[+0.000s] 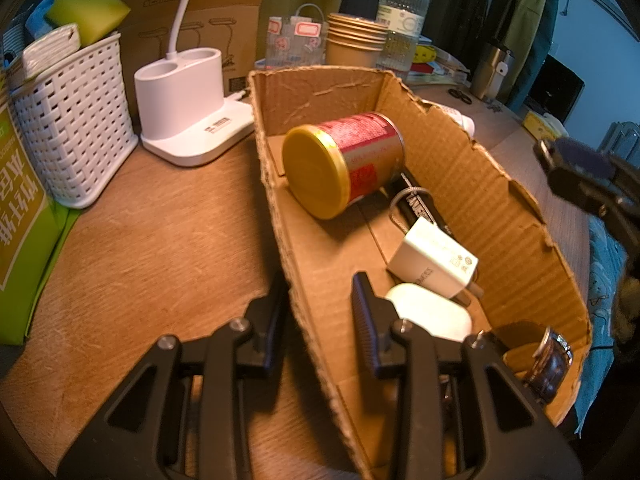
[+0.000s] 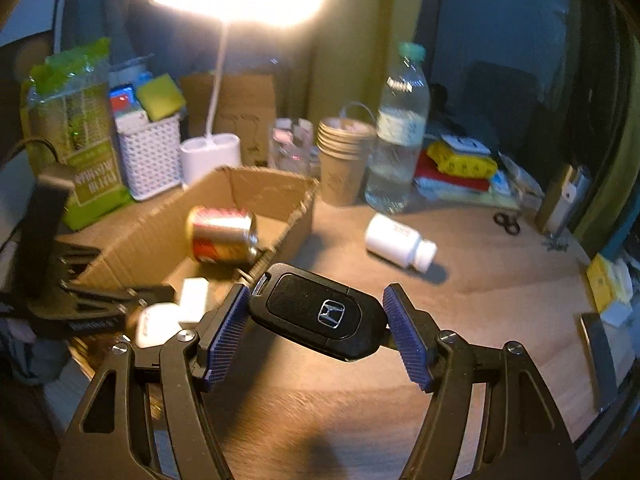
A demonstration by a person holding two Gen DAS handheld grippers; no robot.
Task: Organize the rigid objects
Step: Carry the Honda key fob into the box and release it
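A torn cardboard box [image 1: 472, 184] lies on the wooden table; it also shows in the right wrist view [image 2: 152, 236]. In it lie a red and gold can [image 1: 344, 164] on its side, a white charger [image 1: 434, 258], a white oval object [image 1: 432, 312] and a dark watch [image 1: 550, 360]. My left gripper [image 1: 318, 304] is shut on the box's left wall [image 1: 280, 224]. My right gripper [image 2: 316, 320] is shut on a black Honda car key [image 2: 316, 312], held above the table beside the box. A white pill bottle [image 2: 400, 246] lies on the table.
Behind the box stand a white lamp base [image 1: 188, 104], a white basket [image 1: 76, 124], a green pack [image 1: 20, 208], stacked paper cups [image 1: 354, 40] and a water bottle [image 1: 404, 16]. Scissors [image 2: 506, 222], books [image 2: 456, 168] and a metal strip [image 2: 598, 360] lie to the right.
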